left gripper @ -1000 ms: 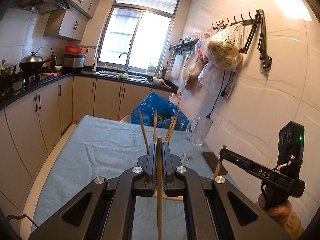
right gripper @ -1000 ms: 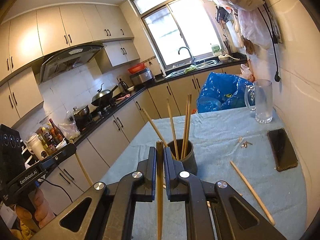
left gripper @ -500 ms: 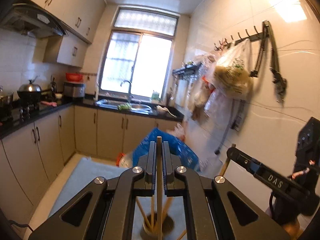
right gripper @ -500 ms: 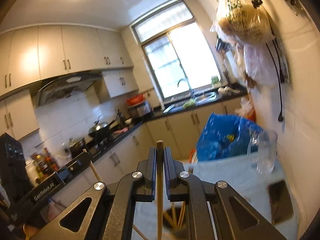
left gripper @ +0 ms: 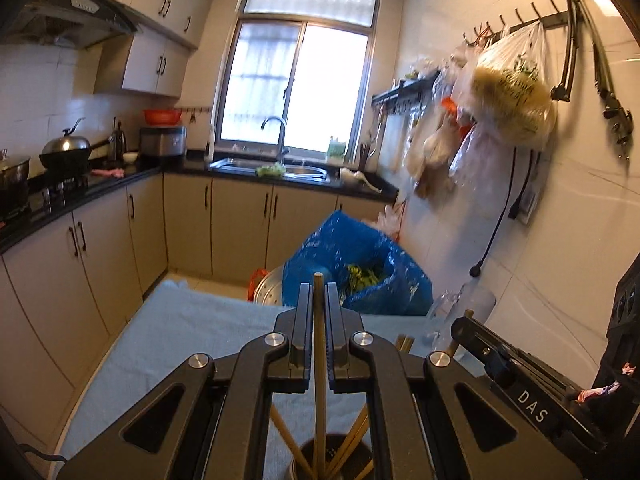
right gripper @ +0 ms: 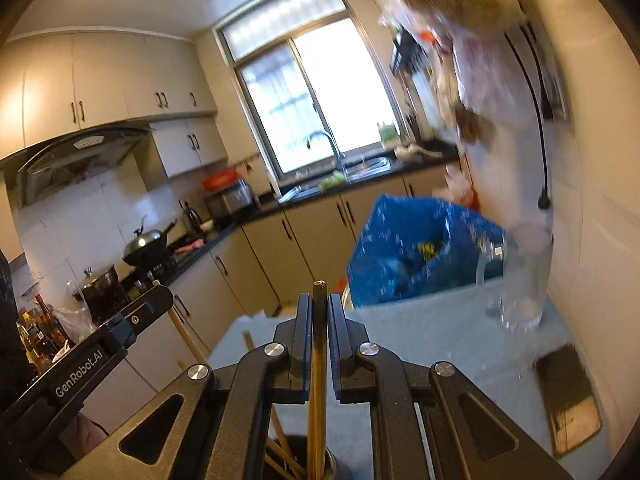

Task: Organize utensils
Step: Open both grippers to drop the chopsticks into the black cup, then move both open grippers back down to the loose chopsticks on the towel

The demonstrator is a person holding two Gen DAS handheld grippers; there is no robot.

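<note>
Both are pinching a chopstick upright over the dark holder: left hand-held gripper (left gripper: 319, 304) on one chopstick (left gripper: 319, 376), right hand-held gripper (right gripper: 319, 312) on another chopstick (right gripper: 319, 384). Left view shows the holder (left gripper: 332, 460) with several sticks inside; only the right view shows the phone (right gripper: 568, 396) on the desk (right gripper: 400, 344) by the glass pitcher (right gripper: 520, 280).

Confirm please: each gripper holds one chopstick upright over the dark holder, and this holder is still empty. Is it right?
Not fully. The holder is not empty: the left wrist view shows several chopsticks leaning inside it. The rest stands: the left gripper and right gripper each clamp one upright chopstick over it.
</note>
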